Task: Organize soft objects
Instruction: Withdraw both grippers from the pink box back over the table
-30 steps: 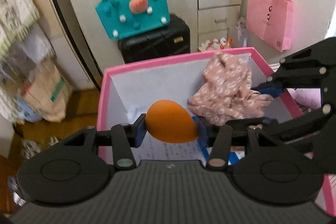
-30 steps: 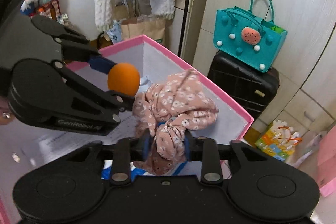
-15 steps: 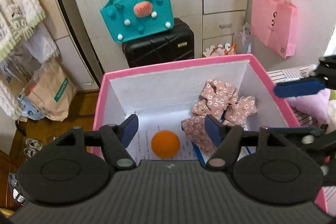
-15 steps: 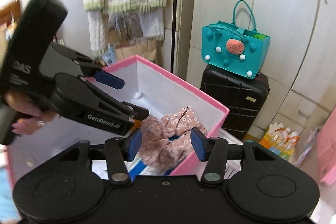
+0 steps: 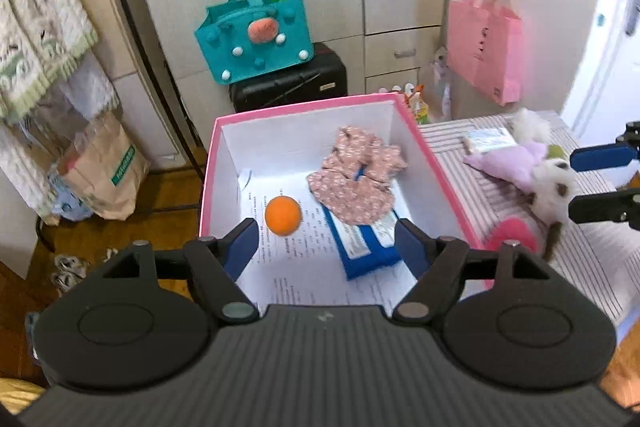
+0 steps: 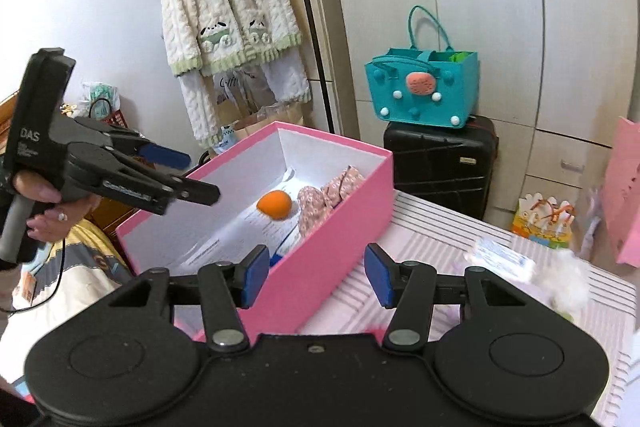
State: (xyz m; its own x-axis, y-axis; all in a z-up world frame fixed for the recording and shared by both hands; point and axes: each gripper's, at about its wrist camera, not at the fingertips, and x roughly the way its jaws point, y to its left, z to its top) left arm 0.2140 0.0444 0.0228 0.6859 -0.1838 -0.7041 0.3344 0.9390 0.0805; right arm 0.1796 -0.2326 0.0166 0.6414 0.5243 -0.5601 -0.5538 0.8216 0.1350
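The pink box sits on the striped tabletop, and inside it the orange ball rests on a printed sheet just beside the floral pink cloth, which lies partly over a blue packet. Above the box's near end, the left hand-held gripper has just been opening its jaws and holds nothing. The right hand-held gripper, outside the box's long wall, has also just opened and is empty; beyond that wall lie a lilac plush toy and a pink pad.
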